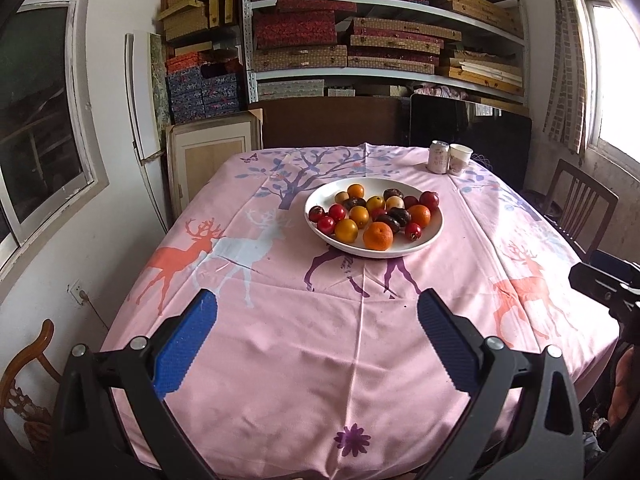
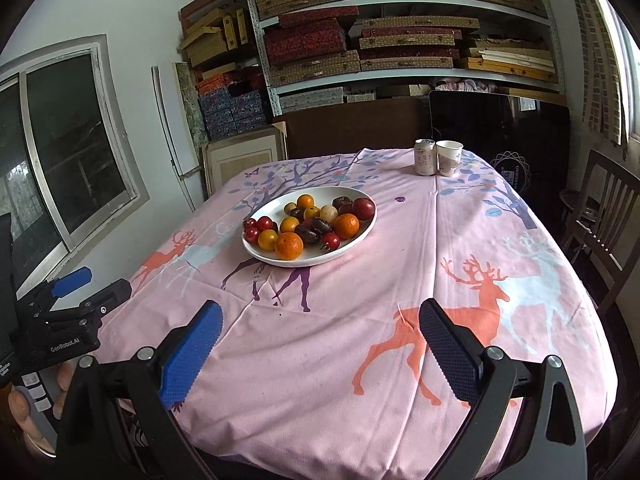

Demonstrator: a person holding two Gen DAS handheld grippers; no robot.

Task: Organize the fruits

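At the bottom of each wrist view, the left gripper (image 1: 316,312) and right gripper (image 2: 320,320) hover with jaws spread wide, holding nothing, over the pink deer-print tablecloth (image 1: 320,360). The fruits (image 1: 374,216) lie heaped in a white plate (image 1: 320,196) at frame centre, well apart from both grippers. A can (image 1: 438,156) and paper cup (image 1: 459,159) stand touching at upper right.

Can (image 1: 438,157) lettering too small to read, wooden chair (image 1: 24,392) cut off at left edge

Both hand-held grippers (image 1: 316,312) (image 2: 320,324) gape wide
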